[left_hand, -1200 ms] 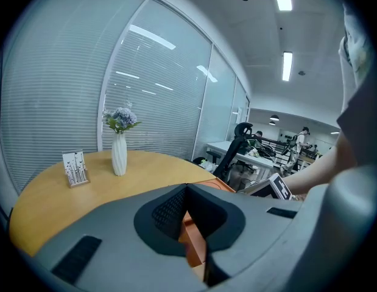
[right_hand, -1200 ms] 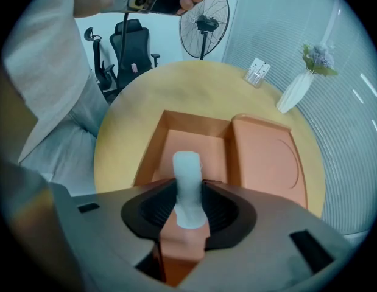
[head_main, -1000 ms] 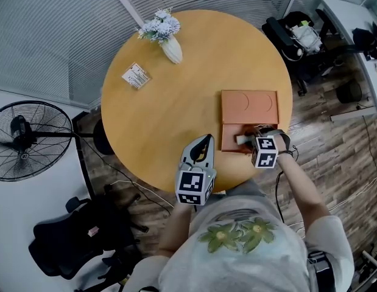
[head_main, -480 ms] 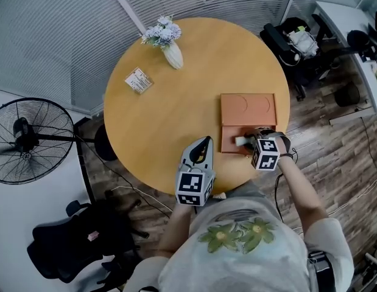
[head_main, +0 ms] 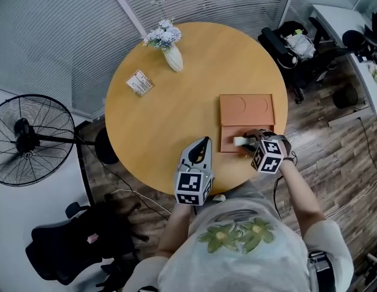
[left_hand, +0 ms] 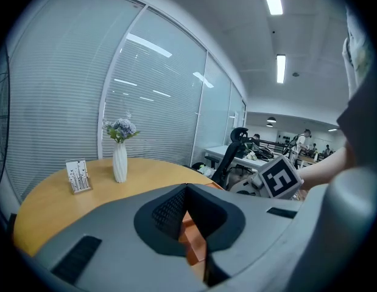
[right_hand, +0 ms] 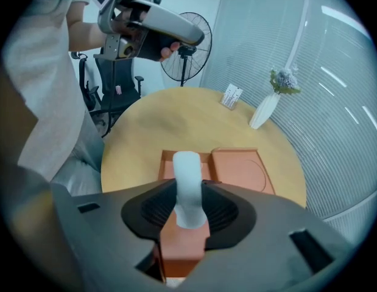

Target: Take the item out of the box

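Observation:
An orange box (head_main: 231,143) lies open near the table's right front edge, its lid (head_main: 246,109) folded flat behind it. My right gripper (head_main: 245,142) hangs just over the box base, shut on a white cylindrical item (head_main: 239,141). In the right gripper view the white item (right_hand: 187,181) stands up between the jaws of my right gripper (right_hand: 189,210), above the box (right_hand: 183,243). My left gripper (head_main: 205,141) hovers over the table's front edge, left of the box, jaws together and empty. The left gripper (left_hand: 187,190) points toward the vase.
On the round wooden table (head_main: 194,96), a white vase of flowers (head_main: 172,55) and a small card stand (head_main: 139,82) sit at the far left. A standing fan (head_main: 27,140) is left of the table, and office chairs (head_main: 285,41) are at the right.
My right gripper has risen a little with the white item, lifting it above the box base. The left gripper has stayed where it was.

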The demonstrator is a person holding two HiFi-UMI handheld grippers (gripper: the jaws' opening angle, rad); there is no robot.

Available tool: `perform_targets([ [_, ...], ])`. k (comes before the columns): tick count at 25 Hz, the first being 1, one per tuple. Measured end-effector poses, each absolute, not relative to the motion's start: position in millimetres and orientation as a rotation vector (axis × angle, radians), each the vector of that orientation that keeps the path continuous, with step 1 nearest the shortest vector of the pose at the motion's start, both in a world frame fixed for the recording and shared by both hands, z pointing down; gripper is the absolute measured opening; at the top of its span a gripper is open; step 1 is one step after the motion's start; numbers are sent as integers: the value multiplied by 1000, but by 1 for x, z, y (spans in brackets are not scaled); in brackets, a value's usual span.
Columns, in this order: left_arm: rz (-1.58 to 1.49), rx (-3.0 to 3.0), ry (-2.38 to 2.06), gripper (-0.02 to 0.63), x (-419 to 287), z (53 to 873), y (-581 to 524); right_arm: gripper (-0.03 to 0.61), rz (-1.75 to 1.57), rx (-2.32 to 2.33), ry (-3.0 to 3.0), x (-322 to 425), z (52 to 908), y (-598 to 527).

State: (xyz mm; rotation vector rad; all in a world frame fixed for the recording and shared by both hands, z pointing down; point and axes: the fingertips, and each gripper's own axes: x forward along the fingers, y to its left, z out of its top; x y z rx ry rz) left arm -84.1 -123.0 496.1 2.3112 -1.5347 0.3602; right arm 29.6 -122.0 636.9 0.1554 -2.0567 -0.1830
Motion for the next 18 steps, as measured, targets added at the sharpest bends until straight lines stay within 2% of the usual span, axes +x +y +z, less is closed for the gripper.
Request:
perform_targets([
  [18,363,2322,-1519,3,-83,495,-106,140,-13,382,-2278,25,577,-117],
])
